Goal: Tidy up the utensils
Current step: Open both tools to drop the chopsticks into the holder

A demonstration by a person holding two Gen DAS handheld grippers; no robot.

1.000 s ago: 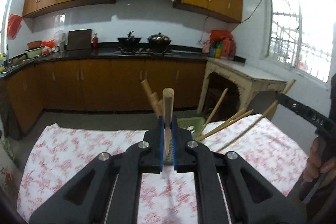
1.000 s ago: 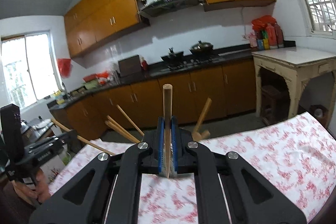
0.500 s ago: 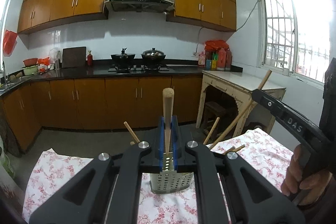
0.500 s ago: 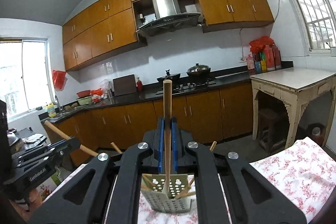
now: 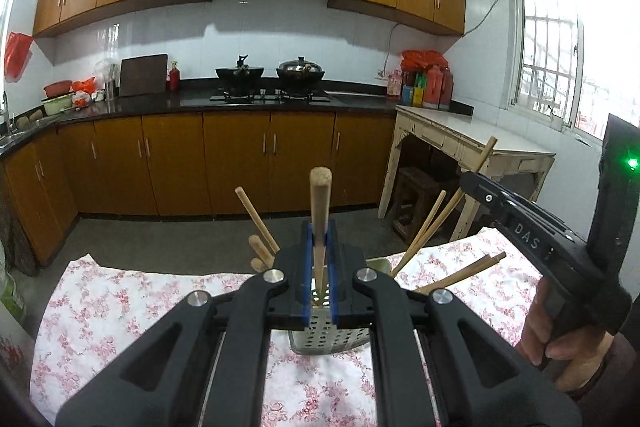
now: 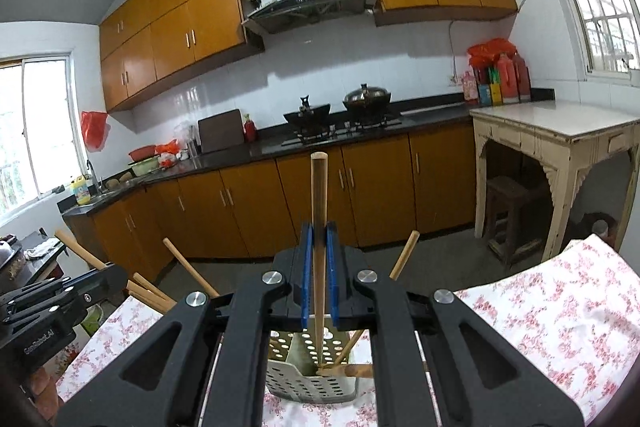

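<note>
Your left gripper (image 5: 319,251) is clamped on a wooden chopstick (image 5: 320,203), your right gripper (image 6: 319,259) on another chopstick (image 6: 319,211). Both sticks stand nearly upright, round ends up, tips down over the perforated metal holder (image 6: 308,383) on the floral tablecloth (image 5: 120,307). Loose chopsticks (image 5: 424,235) already lean outward from it, left and right of your jaws. Beyond stand wooden cabinets (image 5: 240,159) and a pale side table (image 6: 560,131).

Holder (image 6: 312,385) on tablecloth (image 6: 560,327) — chopsticks (image 6: 344,351) inside.
</note>
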